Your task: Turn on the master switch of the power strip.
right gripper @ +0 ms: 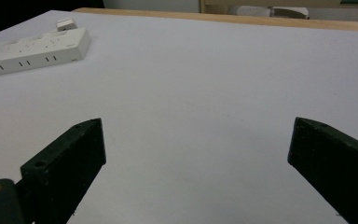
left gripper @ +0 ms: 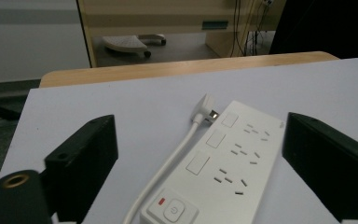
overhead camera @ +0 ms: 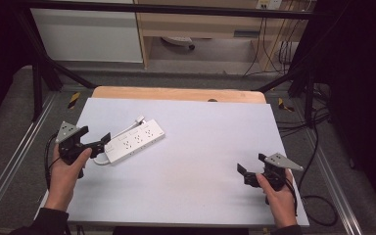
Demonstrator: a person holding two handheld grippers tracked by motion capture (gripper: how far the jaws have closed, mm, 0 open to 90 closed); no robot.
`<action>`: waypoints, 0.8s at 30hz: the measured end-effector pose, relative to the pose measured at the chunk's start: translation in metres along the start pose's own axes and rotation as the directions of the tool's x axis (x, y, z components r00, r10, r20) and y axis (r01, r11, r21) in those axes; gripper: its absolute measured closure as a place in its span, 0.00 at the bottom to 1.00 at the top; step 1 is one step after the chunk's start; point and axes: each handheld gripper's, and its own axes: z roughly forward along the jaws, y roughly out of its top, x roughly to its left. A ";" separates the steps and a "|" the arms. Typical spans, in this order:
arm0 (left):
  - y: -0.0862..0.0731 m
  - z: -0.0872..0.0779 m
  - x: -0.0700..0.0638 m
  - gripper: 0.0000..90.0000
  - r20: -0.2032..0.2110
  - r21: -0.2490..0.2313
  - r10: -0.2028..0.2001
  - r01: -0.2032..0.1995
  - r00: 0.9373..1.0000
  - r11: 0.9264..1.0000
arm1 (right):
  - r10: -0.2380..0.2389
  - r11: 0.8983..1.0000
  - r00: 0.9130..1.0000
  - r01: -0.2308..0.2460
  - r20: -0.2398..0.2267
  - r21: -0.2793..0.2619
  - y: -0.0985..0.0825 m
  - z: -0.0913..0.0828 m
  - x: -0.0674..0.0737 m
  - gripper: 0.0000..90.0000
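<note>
The white plastic power strip (overhead camera: pixel 136 139) w/ three rows of sockets lies flat on the pale grey tabletop (overhead camera: pixel 200 161), toward its left half, switch end nearest the person. The left claw (overhead camera: pixel 106 138) sits just at that switch end; in the left gripper view its jaws stand apart either side of the strip (left gripper: pixel 214 172), pads not pressing on it. The right claw (overhead camera: pixel 242 170) is well apart from the strip, to its right and nearer the person, jaws also apart w/ nothing between.

Risks, as I judge them: the strip is about as wide as the jaws' gap, so closing off-centre could skid it across the smooth sheet instead of gripping. A pad could land on the round power button (left gripper: pixel 172 213) and toggle it. The white cord (left gripper: pixel 177 154) runs along the strip's left side, so a jaw may pinch it or drag the white plug (left gripper: pixel 205 108) lying by the far end.

Hard to tell: where the cord loops at the near end, cut off by the frame edge; whether the left jaw touches the cord; plug pins are too small to read
</note>
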 end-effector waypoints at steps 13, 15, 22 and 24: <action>-0.009 0.012 0.006 0.31 -0.030 0.028 -0.017 0.018 0.999 0.999 | -0.006 1.000 1.000 0.006 -0.009 0.020 -0.002 0.004 -0.002 0.06; -0.010 0.013 0.006 0.35 -0.028 0.033 -0.015 0.016 0.999 0.999 | -0.004 1.000 1.000 0.004 -0.008 0.020 -0.002 0.004 -0.002 0.06; -0.015 0.018 0.009 0.51 -0.021 0.052 -0.006 0.008 1.000 0.999 | -0.010 1.000 1.000 0.010 -0.002 0.022 -0.002 0.003 -0.001 0.07; -0.017 0.018 0.011 0.56 -0.015 0.057 -0.013 0.014 1.000 0.998 | -0.013 1.000 1.000 0.013 -0.002 0.025 -0.002 0.004 -0.001 0.07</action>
